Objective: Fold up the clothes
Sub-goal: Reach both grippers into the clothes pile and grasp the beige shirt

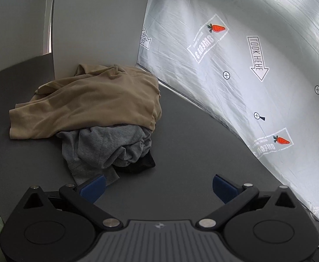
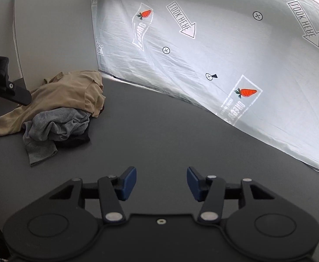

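Note:
A pile of clothes lies on the dark grey table (image 1: 192,131). A tan garment (image 1: 89,102) is on top, a crumpled grey garment (image 1: 107,146) under it, and a black garment (image 1: 142,163) at the bottom edge. My left gripper (image 1: 158,188) is open and empty, just in front of the pile, its left blue pad near the grey cloth. My right gripper (image 2: 161,183) is open and empty over bare table, to the right of the pile. In the right wrist view the tan garment (image 2: 67,91), grey garment (image 2: 56,126) and the left gripper's body (image 2: 4,83) show at the left.
A white printed sheet (image 1: 246,65) with carrots and arrows hangs behind the table, also in the right wrist view (image 2: 225,54). A plain grey-white panel (image 1: 98,21) stands behind the pile. Bare table surface (image 2: 170,131) stretches right of the clothes.

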